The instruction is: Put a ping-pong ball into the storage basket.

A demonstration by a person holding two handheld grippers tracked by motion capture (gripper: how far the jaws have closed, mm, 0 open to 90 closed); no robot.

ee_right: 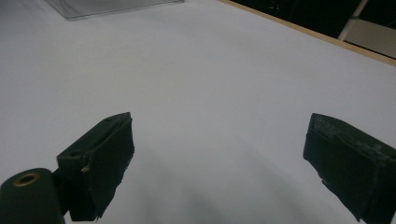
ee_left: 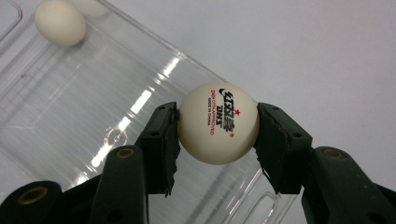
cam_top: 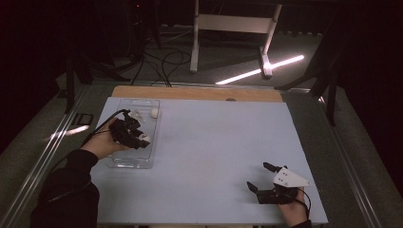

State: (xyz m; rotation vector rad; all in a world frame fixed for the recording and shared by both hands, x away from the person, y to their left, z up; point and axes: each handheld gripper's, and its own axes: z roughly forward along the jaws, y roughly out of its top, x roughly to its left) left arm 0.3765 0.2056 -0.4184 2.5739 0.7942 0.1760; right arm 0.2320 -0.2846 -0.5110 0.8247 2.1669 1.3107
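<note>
A clear tray (cam_top: 124, 160) lies at the table's (cam_top: 214, 142) left side, near the far edge; one white ball (cam_top: 154, 112) rests in its far end, and a second ball (cam_top: 145, 138) is clamped between the jaws of the left gripper (cam_top: 138, 140) over the tray's right wall. The left gripper view shows that held ball (ee_left: 218, 123) carrying black and red print with a red star, both pads pressed to its sides; the loose ball (ee_left: 60, 22) sits apart in the tray (ee_left: 70, 107). The right gripper (cam_top: 263, 176) rests at the near right of the table, jaws wide apart, nothing between them; its own view shows bare table (ee_right: 210, 84) and a tray corner (ee_right: 102, 7) far off.
</note>
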